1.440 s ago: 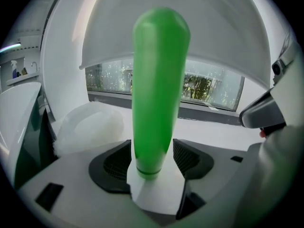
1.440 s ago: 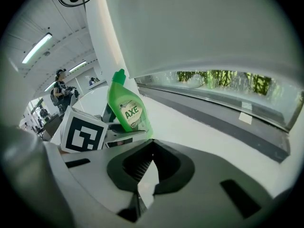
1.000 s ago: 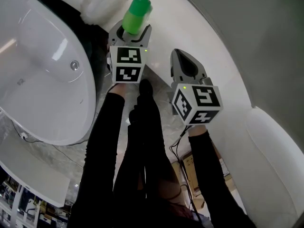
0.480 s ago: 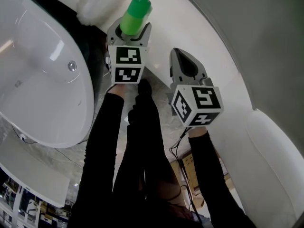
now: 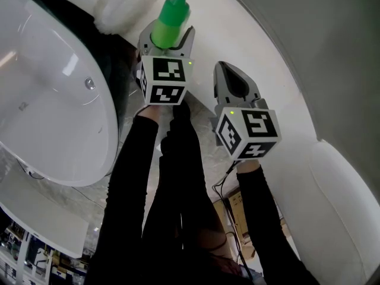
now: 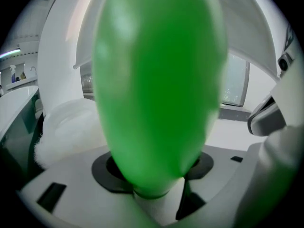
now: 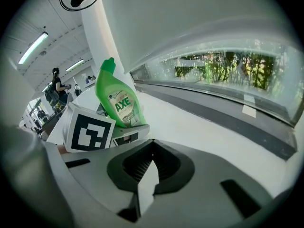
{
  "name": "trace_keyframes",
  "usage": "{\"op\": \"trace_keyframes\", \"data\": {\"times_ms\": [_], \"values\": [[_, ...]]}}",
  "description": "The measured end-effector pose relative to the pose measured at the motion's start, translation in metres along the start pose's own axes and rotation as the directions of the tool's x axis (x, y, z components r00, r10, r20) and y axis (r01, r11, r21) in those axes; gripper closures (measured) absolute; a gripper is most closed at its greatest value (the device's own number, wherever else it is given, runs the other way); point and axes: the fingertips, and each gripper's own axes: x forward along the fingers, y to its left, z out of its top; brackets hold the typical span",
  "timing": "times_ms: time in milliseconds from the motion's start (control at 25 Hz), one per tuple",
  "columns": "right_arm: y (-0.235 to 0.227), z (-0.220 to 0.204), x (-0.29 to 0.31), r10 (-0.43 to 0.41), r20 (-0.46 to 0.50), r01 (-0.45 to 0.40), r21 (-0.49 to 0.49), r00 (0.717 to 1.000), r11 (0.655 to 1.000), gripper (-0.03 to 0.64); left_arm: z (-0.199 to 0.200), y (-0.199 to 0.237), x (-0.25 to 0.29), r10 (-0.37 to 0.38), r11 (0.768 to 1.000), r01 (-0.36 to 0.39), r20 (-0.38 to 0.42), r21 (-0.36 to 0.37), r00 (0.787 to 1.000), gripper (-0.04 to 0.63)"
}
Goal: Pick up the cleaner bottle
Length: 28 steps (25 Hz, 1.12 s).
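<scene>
Gripping the green plastic cleaner bottle (image 5: 170, 18) by its body, our left tool (image 5: 167, 39) holds it cap-up over the white curved ledge (image 5: 237, 34) (its label reads AXE in the right gripper view). We see our right tool (image 7: 146, 177) just beside it, jaws pressed together with nothing between them. The white oval bathtub (image 5: 53, 94) lies to the left.

A white basin (image 5: 53, 117) sits near a fluffy white bundle (image 5: 122, 2).

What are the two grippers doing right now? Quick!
Left gripper: closed on the green cleaner bottle.
Right gripper: closed, nothing between its jaws.
</scene>
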Motion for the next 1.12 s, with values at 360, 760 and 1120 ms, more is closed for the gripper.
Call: {"op": "trace_keyframes", "data": {"times_ms": [360,760,1120], "values": [[-0.001,-0.002,0.004,0.003,-0.010,-0.003,0.002,1.000,1.000,0.615,0.004,0.006,0.000,0.063,0.998,-0.063,0.037,0.012,0.997,0.374],[0.002,-0.006,0.011,0.007,-0.019,-0.007,0.000,1.000,1.000,0.615,0.003,0.007,0.001,0.071,0.997,-0.072,0.045,0.023,0.996,0.383],[0.001,0.007,0.002,-0.009,-0.006,0.009,-0.014,1.000,1.000,0.615,0.019,0.005,-0.010,0.061,0.998,-0.063,0.079,0.027,0.995,0.387]]}}
